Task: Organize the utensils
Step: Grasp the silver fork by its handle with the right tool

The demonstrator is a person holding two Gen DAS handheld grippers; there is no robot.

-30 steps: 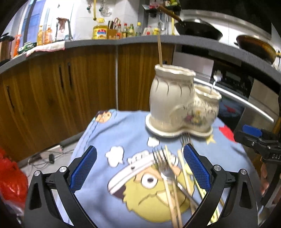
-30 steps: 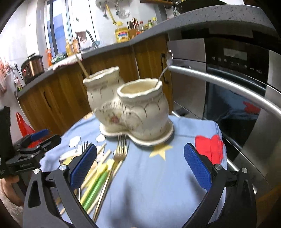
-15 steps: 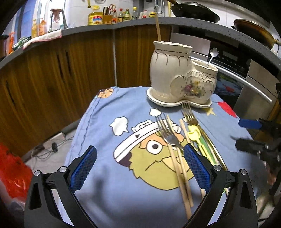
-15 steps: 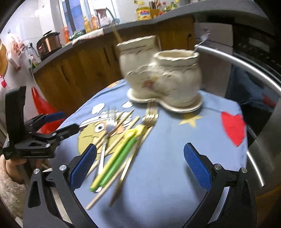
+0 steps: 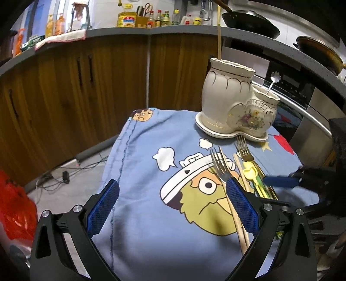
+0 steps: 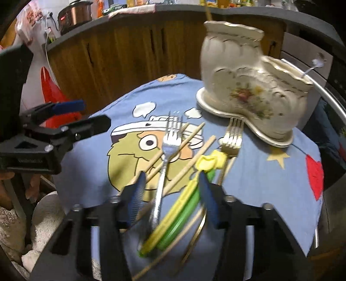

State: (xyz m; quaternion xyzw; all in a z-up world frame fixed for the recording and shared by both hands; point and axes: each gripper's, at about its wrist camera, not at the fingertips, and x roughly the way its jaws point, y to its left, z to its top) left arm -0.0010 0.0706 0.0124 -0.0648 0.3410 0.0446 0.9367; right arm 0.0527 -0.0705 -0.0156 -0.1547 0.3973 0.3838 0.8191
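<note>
Utensils lie in a loose bundle on a blue cartoon-print cloth [image 5: 151,151] covering the worktop, just in front of a cream ceramic holder [image 6: 248,90]. The holder is boot-shaped, has two compartments, gold trim, a floral decal and a matching base plate. A wooden chopstick [image 5: 219,41] stands in the tall compartment; a thin flower-topped pick [image 5: 273,81] stands in the low one.

The bundle: silver fork [image 6: 166,155], gold fork [image 6: 232,138], wooden chopsticks [image 6: 188,166], a yellow plastic utensil [image 6: 179,209] and a green one [image 6: 183,218].

Right gripper [image 6: 170,194] hangs low over the handles, jaws closing, with the silver fork, yellow and green handles between them; contact is blurred, cannot tell. Left gripper [image 5: 170,209] hovers over the cloth, jaws wide, empty.

Print on the left gripper's body is unreadable, and so is the yellow jar [image 5: 126,19] label on the back counter.
</note>
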